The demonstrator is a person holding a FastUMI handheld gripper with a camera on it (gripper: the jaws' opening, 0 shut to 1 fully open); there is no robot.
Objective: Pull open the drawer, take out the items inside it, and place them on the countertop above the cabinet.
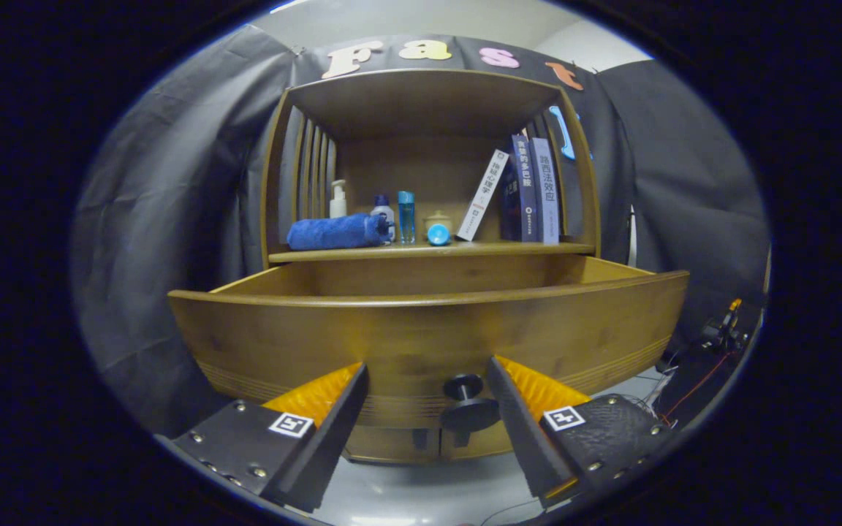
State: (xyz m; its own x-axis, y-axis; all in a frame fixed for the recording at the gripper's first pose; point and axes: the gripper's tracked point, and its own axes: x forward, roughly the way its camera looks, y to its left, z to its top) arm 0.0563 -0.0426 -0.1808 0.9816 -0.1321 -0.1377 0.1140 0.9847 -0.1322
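Note:
The wooden drawer [428,329] stands pulled out toward me, and its front panel spans the width ahead of the fingers. Its dark round knob [468,405] sits between the fingertips, closer to the right finger, and neither finger touches it. My gripper [428,372] is open and holds nothing. The drawer's inside is hidden behind the front panel. Above it, the countertop [428,250] carries a rolled blue towel [337,232], a white pump bottle [338,199], two small bottles [395,215], a small jar [438,223] and a blue cap [438,234].
Three books [527,191] lean at the right end of the countertop. The cabinet's slatted left side and top board enclose the shelf. Black cloth hangs behind and to both sides. Cables and a small device [721,332] lie at the right on the floor.

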